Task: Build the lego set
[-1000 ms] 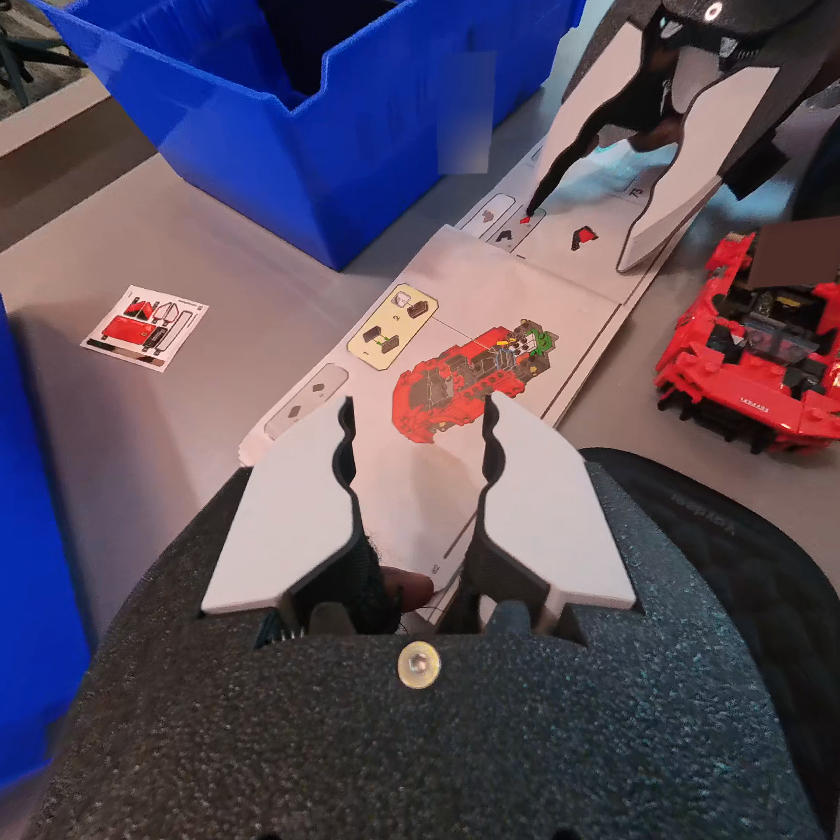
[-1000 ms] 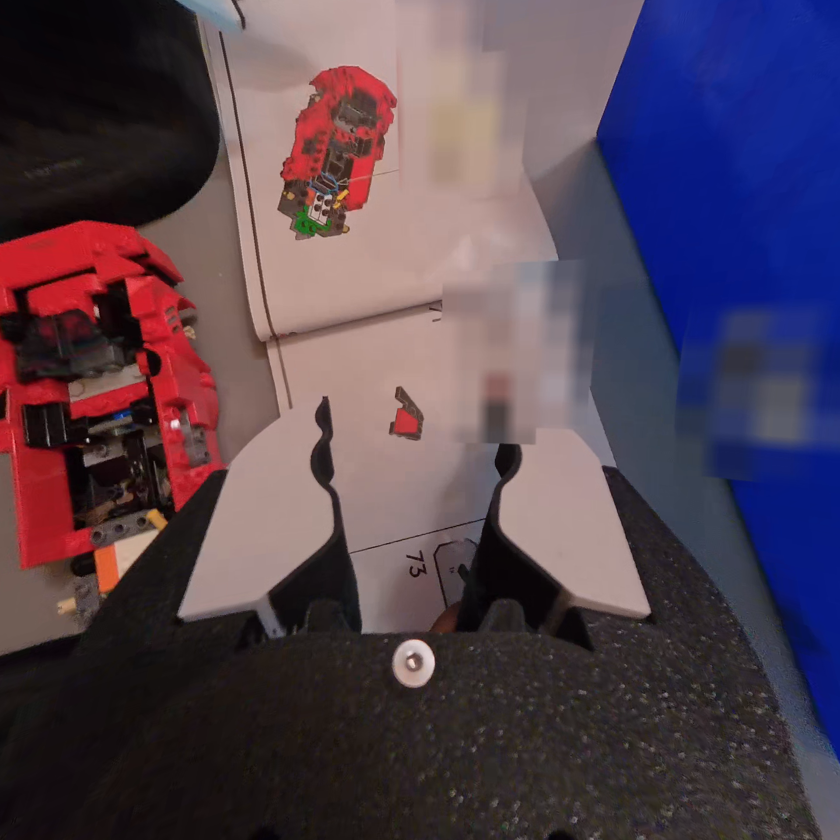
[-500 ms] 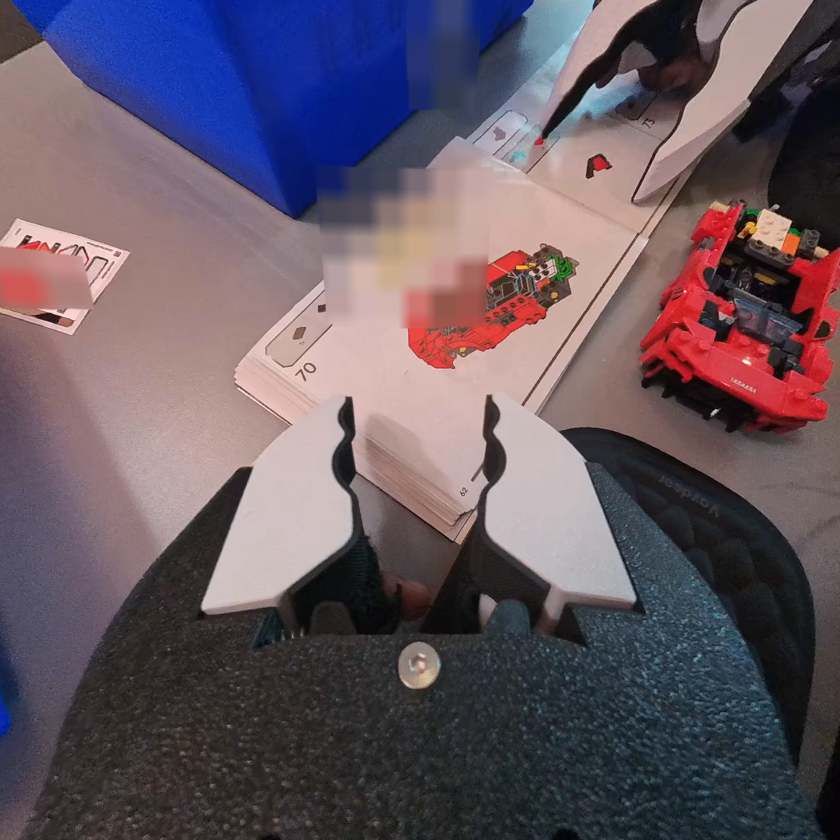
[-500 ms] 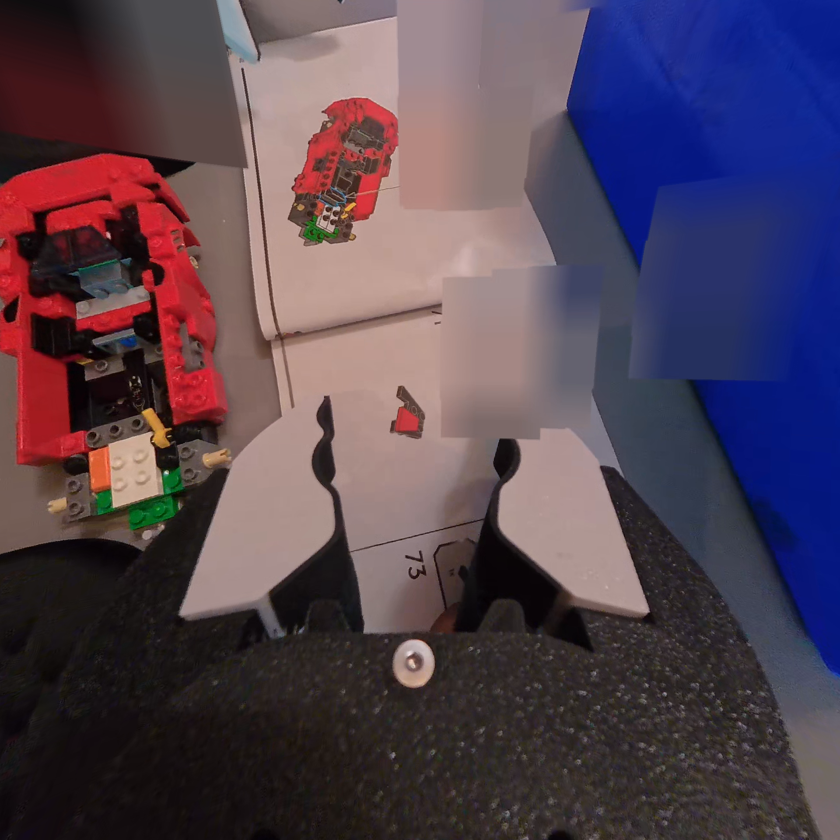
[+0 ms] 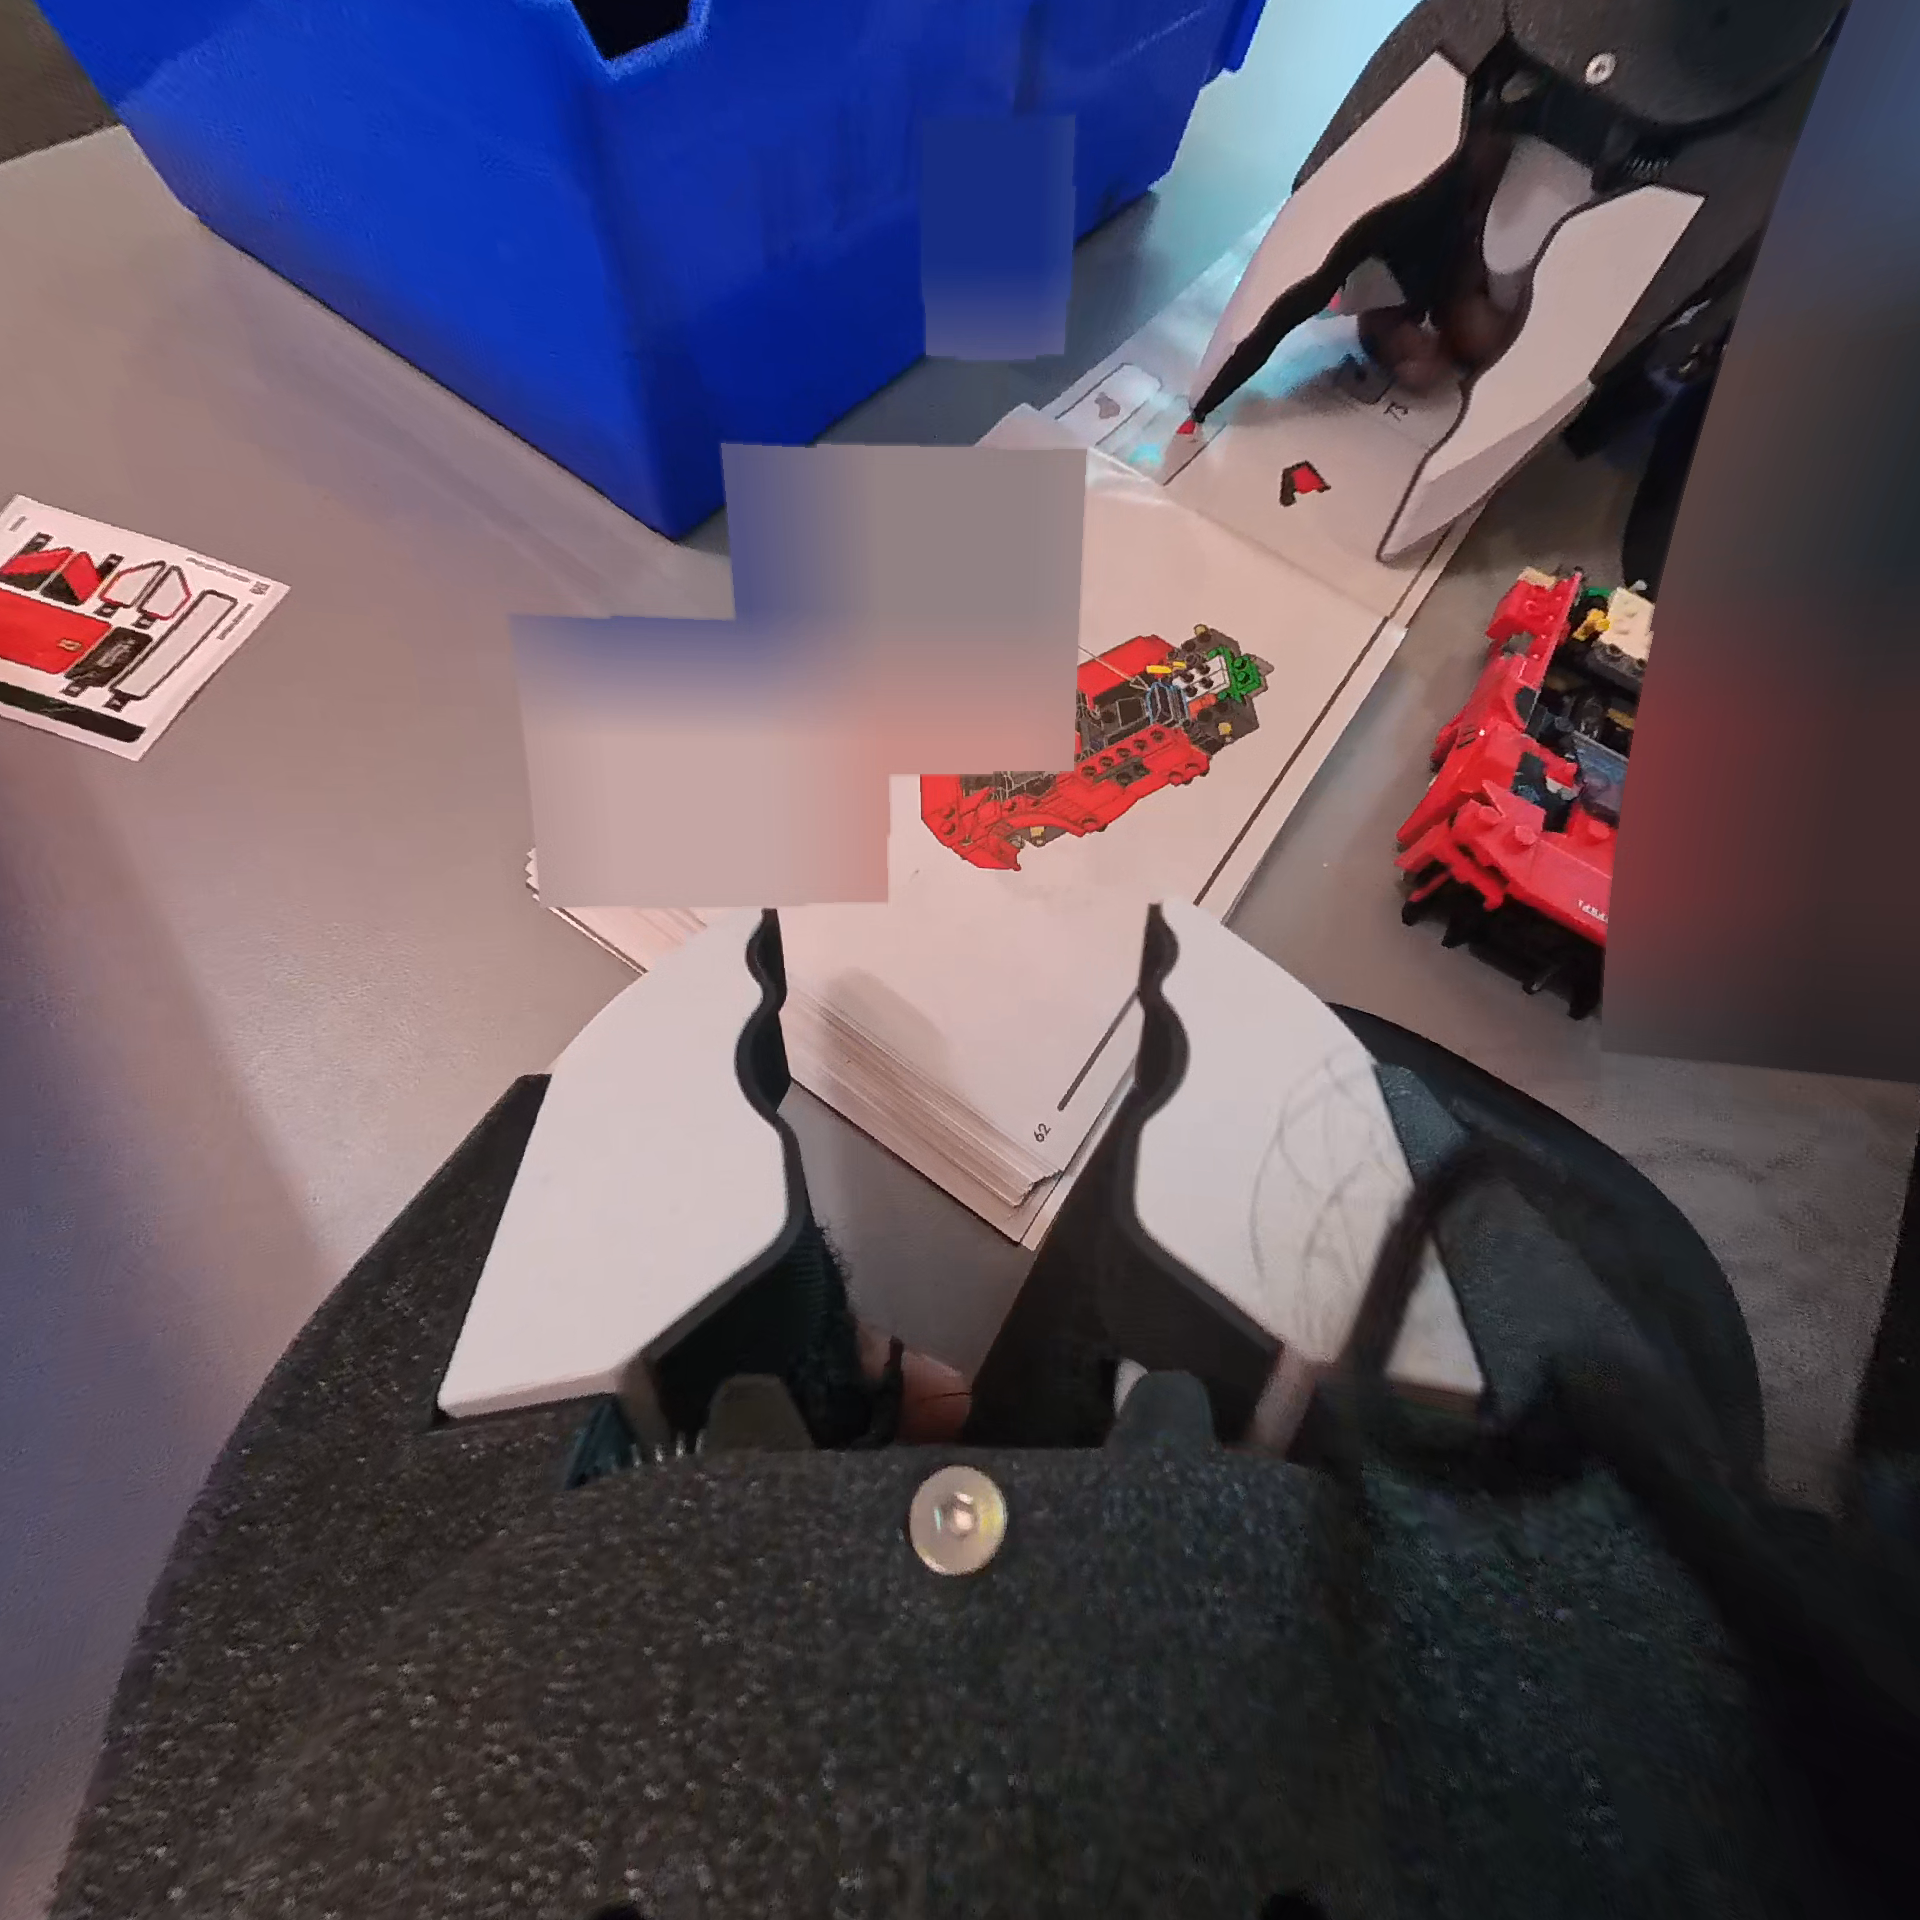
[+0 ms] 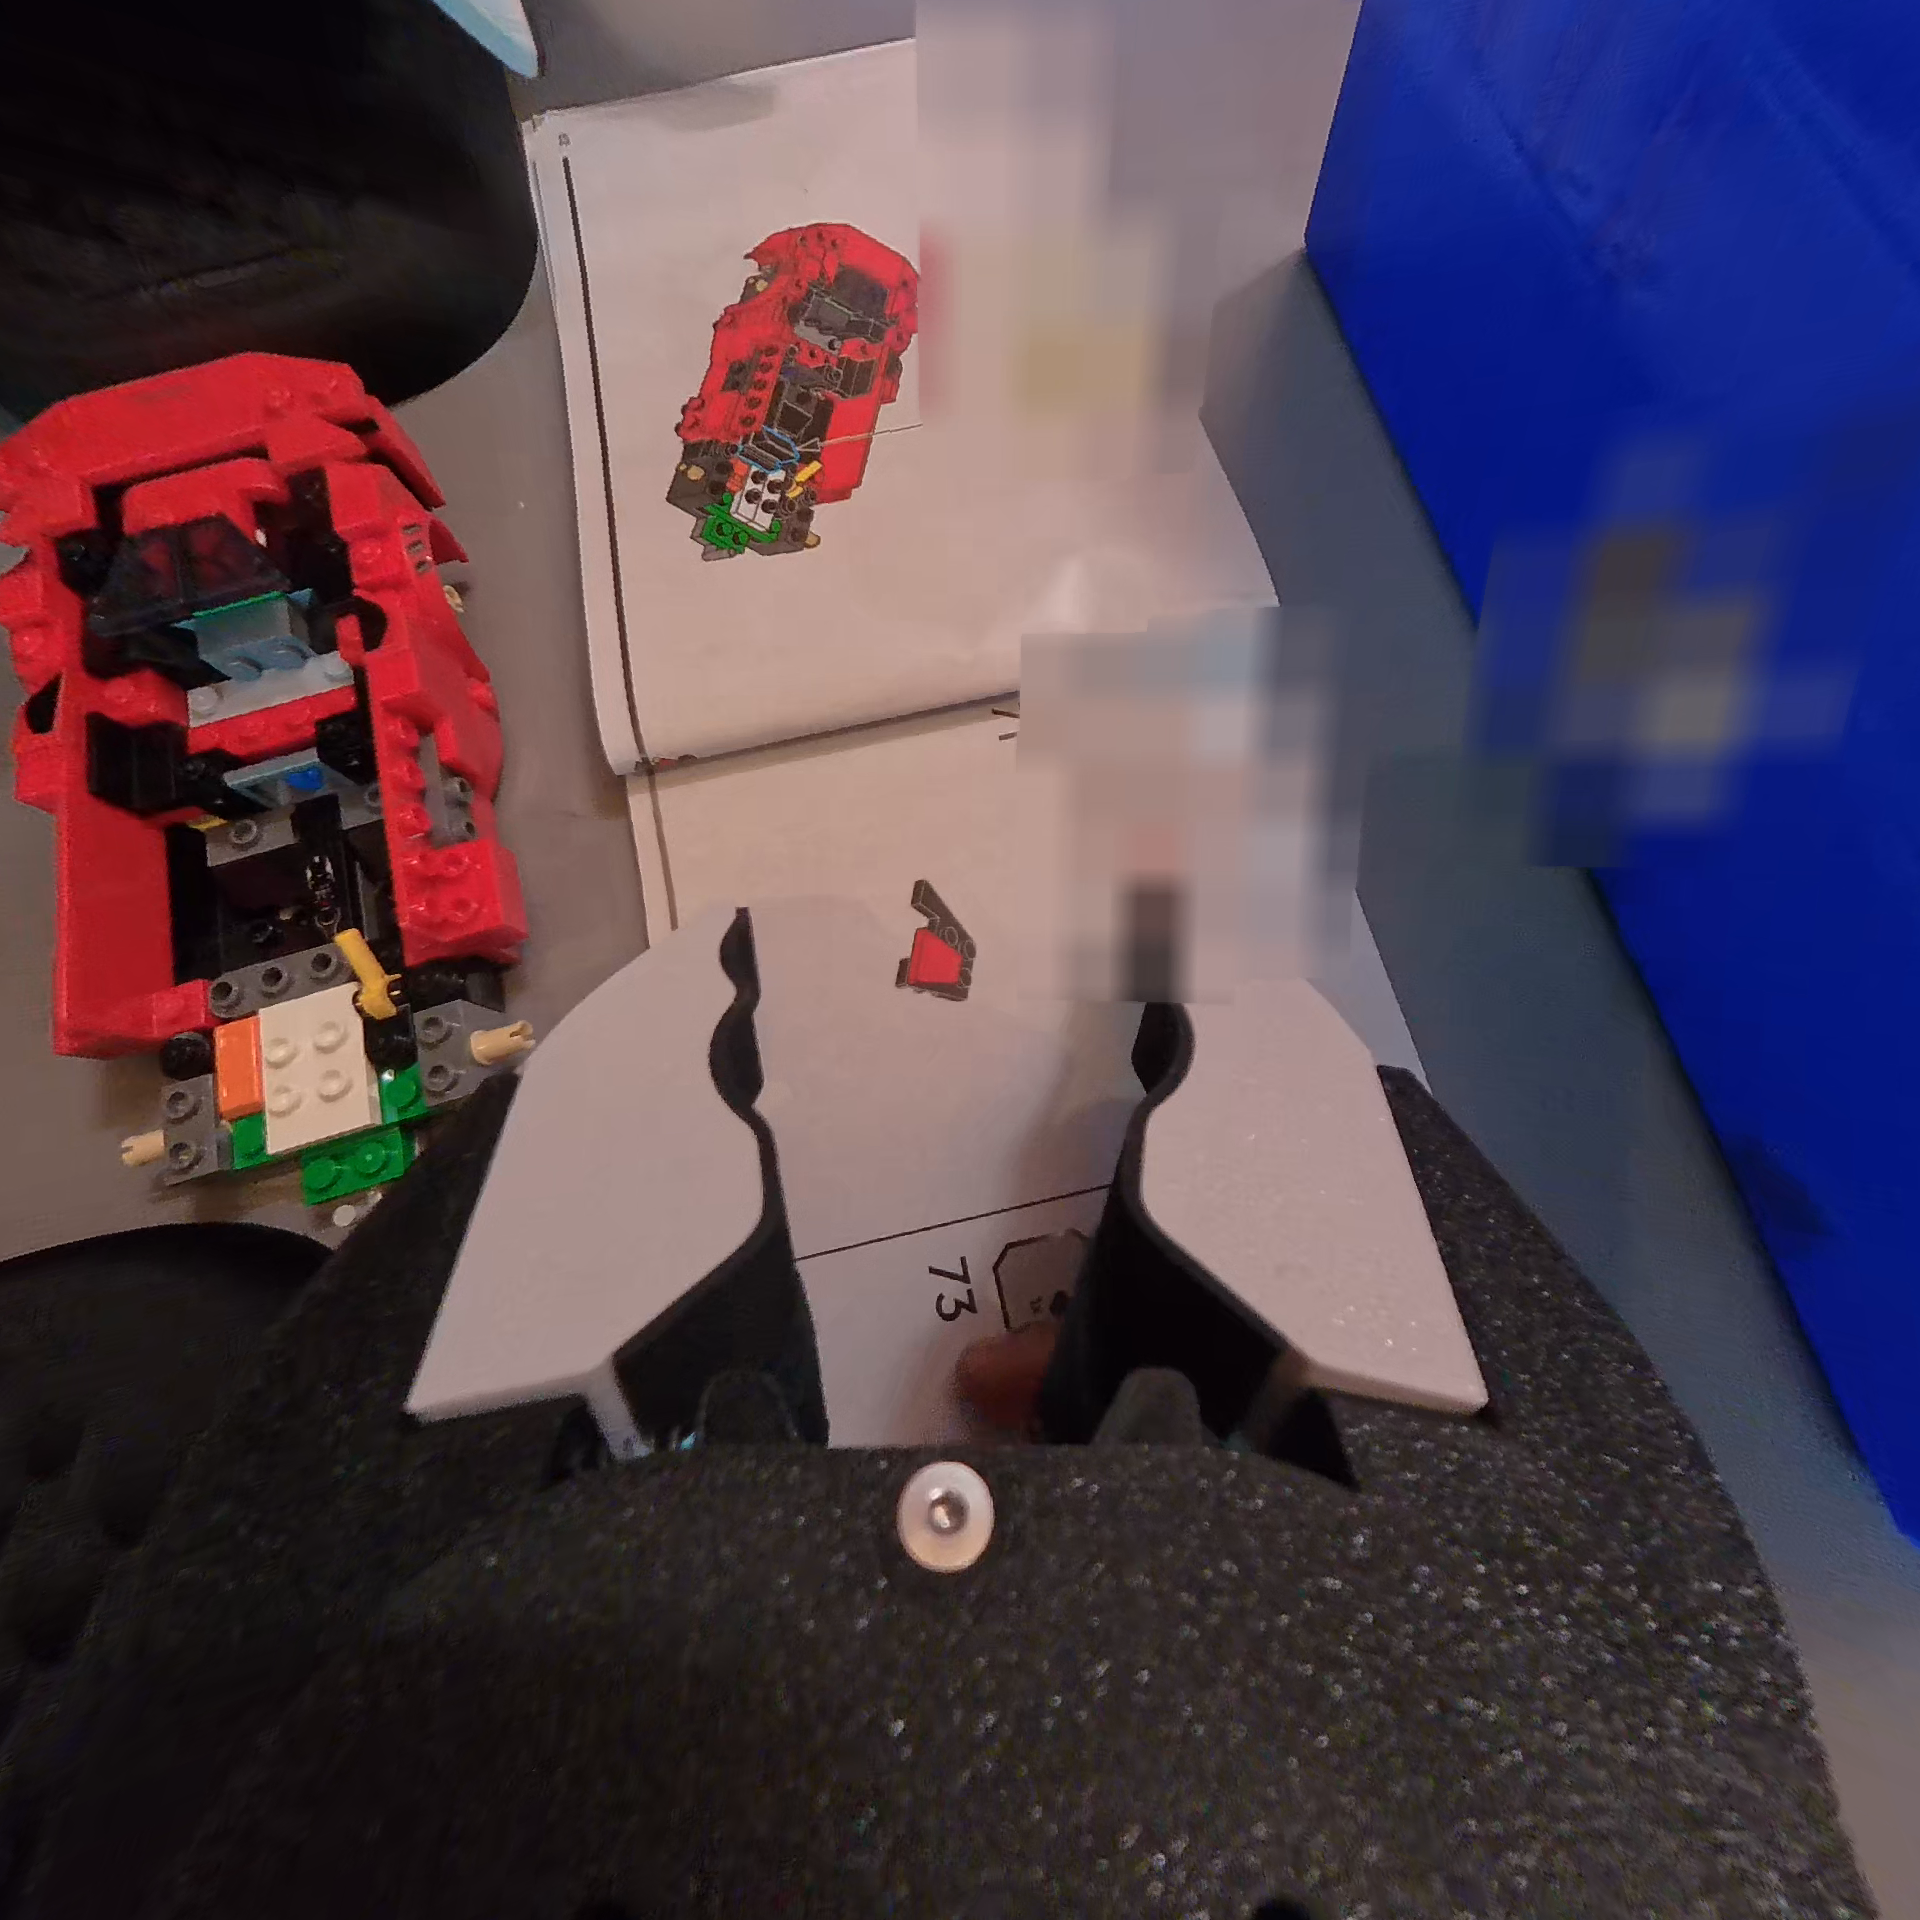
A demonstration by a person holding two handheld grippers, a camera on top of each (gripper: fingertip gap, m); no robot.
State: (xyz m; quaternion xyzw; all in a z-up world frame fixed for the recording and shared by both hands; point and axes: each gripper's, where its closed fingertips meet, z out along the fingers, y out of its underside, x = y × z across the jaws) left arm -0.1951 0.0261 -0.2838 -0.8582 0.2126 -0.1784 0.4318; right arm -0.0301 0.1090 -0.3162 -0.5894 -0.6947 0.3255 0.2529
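Note:
A partly built red lego car (image 6: 239, 727) lies on the grey table, left of the open instruction booklet (image 6: 831, 644). It also shows in the left wrist view (image 5: 1507, 790), partly under a blur patch. My left gripper (image 5: 958, 925) is open and empty, above the near corner of the booklet (image 5: 1195, 582). My right gripper (image 6: 945, 966) is open and empty, low over the booklet's far page. In the left wrist view the right gripper (image 5: 1299, 468) has one fingertip (image 5: 1205, 410) down on that page.
A blue bin (image 5: 623, 260) stands behind the booklet and fills the right of the right wrist view (image 6: 1662, 312). A sticker sheet (image 5: 114, 623) lies at the left. A black padded object (image 5: 1662, 1247) lies beside the car. Spacing between my two grippers at the tips: around 20 cm.
My left gripper has drawn back from over the booklet's page to its near corner. The right gripper has stayed put. The car now shows fully in the right wrist view.

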